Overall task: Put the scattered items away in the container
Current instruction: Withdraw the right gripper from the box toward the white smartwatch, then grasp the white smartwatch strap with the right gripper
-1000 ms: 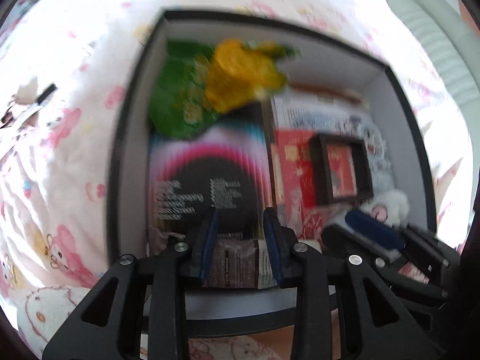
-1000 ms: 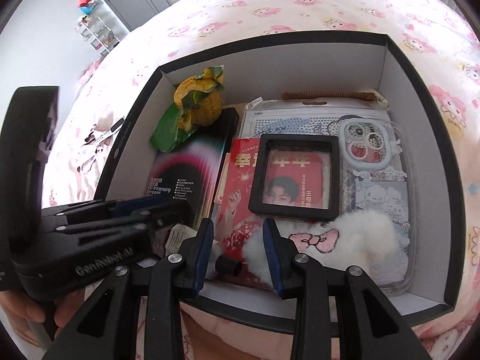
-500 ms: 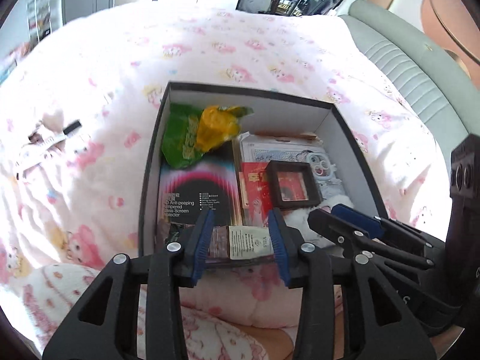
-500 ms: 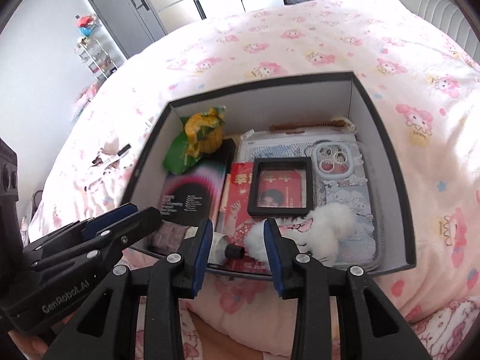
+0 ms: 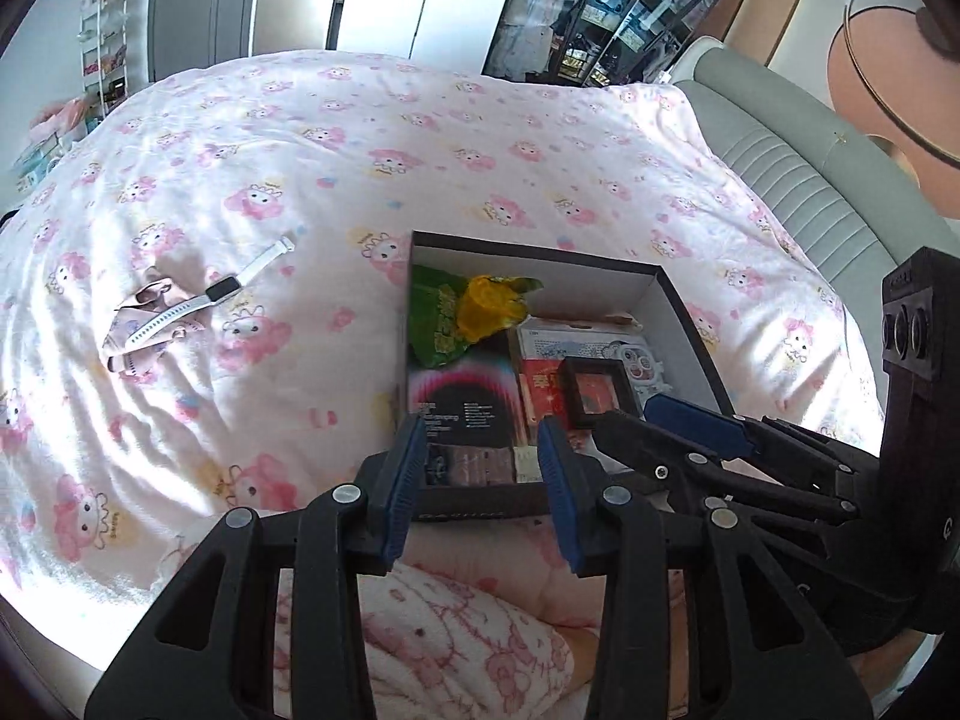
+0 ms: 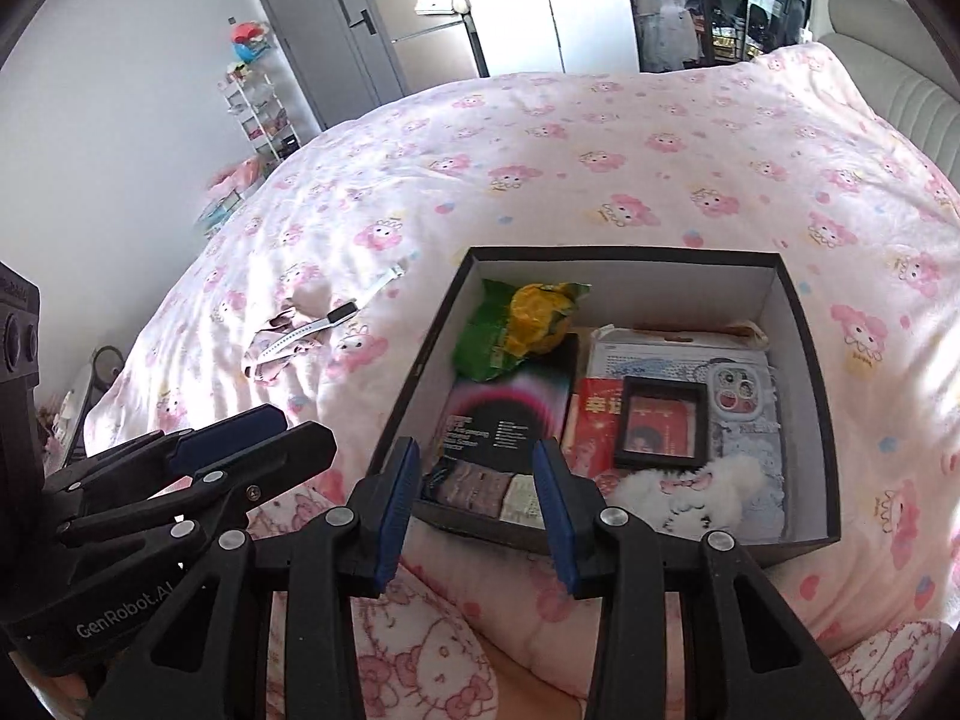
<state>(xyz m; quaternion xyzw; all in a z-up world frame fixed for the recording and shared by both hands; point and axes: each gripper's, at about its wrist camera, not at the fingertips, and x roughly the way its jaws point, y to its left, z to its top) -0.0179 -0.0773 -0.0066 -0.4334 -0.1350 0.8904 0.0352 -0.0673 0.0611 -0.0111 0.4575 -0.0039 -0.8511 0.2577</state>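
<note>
A black box with white walls (image 5: 540,255) (image 6: 624,252) sits on the pink bed. In it lie a green and yellow snack bag (image 6: 528,324), a black booklet (image 6: 510,414), a framed photo (image 6: 660,426), a phone case (image 6: 741,390), a white fluffy bow piece (image 6: 690,492) and a brown packet (image 5: 474,465). My left gripper (image 5: 480,438) hovers open above the box's near edge, holding nothing. My right gripper (image 6: 477,456) hangs beside it, its jaws opening, also with nothing between them. A white-strapped watch (image 5: 198,306) (image 6: 312,330) lies on a pink cloth (image 5: 138,354) left of the box.
A grey padded headboard (image 5: 780,162) runs along the bed's right side. A wire shelf rack (image 6: 258,102) and a grey door (image 6: 336,30) stand beyond the bed's far end. A person's pink patterned clothing (image 5: 450,630) fills the space below both grippers.
Both grippers have risen and drawn back from inside the box, so the whole bed now shows. The brown packet that sat between the left fingers stays in the box's near-left corner.
</note>
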